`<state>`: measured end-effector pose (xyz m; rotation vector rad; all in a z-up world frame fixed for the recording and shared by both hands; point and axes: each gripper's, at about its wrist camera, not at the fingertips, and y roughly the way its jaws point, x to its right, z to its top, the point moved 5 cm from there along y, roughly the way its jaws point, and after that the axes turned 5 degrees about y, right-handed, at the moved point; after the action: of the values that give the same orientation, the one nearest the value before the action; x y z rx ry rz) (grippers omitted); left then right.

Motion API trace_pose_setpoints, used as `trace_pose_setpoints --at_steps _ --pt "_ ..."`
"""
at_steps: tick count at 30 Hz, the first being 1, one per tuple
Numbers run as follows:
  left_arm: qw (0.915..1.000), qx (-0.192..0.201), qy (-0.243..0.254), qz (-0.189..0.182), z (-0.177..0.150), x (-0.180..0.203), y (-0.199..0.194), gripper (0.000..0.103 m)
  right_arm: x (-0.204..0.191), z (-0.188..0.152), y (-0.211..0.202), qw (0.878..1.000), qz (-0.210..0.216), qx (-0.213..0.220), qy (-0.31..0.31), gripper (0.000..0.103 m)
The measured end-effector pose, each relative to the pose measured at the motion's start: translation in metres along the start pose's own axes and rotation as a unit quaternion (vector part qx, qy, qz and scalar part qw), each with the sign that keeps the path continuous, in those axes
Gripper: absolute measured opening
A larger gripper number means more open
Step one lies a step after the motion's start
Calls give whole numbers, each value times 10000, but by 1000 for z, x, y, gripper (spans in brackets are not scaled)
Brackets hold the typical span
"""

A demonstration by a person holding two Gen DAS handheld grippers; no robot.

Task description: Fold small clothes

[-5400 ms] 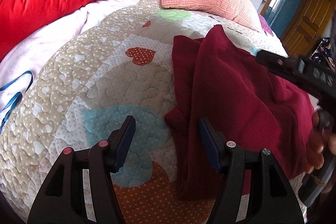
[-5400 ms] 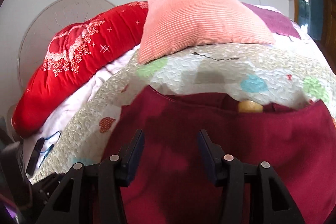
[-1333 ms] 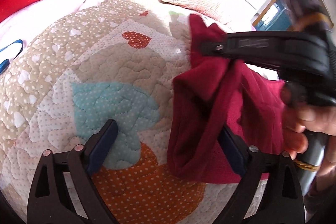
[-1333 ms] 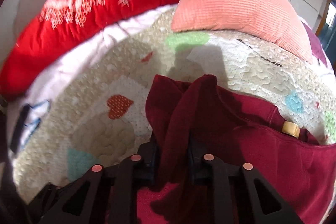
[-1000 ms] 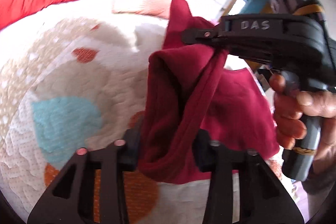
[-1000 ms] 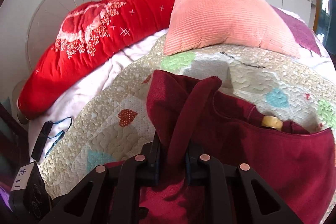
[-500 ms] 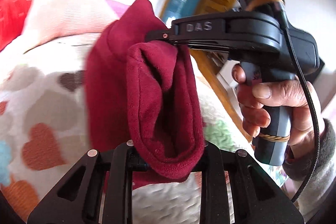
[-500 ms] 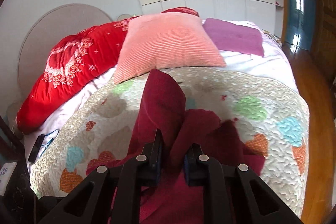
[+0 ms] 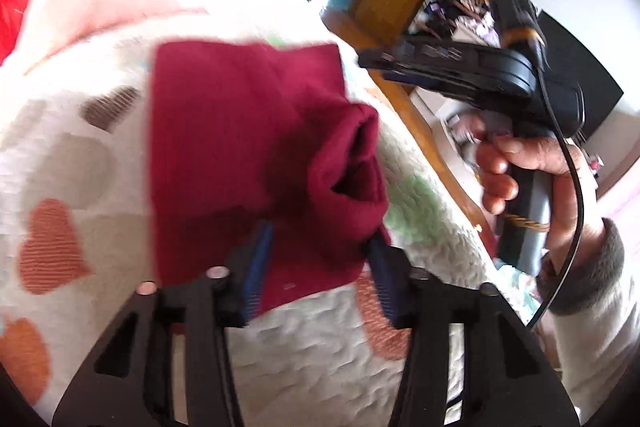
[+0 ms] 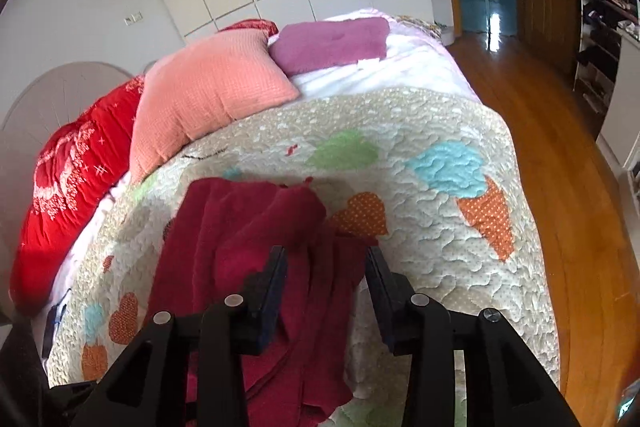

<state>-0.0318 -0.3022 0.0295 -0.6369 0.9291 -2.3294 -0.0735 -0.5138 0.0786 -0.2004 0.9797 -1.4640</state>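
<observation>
The patchwork quilt (image 10: 420,131) covers the bed, and the dark red garment (image 10: 248,227) lies doubled over on its near half, below the peach pillow (image 10: 204,95). A fold looks just laid. The right gripper (image 10: 324,267) hangs above the garment, jaws apart, empty. The left gripper (image 9: 320,247) stands parted around a bunched edge, apparently loose; next, I judge, smoothing or another fold

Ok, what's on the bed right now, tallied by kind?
Maroon garment: 1
Cushions: 2, salmon cushion and purple cushion
Red floral duvet: 1
Heart-patch quilt: 1
Total: 5
</observation>
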Motion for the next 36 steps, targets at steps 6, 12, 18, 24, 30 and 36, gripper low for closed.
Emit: trace_pose_setpoints --at_steps 6,12,18,24,30,36 --pt "9981 311 -84 533 4 -33 -13 56 -54 -15 17 9963 689 -376 -345 39" --pt "9979 103 158 627 -9 -17 17 56 -53 -21 65 9914 -408 -563 -1108 39" --pt "9945 -144 352 981 -17 -18 49 56 -27 -26 72 9951 -299 -691 -649 39" --pt "9960 -113 168 866 -20 -18 35 56 -48 -57 11 9896 -143 -574 -1312 39" --pt "9962 -91 66 859 -27 -9 22 56 -6 -104 12 9910 -548 -720 -991 38" --pt "9943 -74 19 1060 -29 -4 14 56 -10 -99 -23 9983 -187 -252 -482 38"
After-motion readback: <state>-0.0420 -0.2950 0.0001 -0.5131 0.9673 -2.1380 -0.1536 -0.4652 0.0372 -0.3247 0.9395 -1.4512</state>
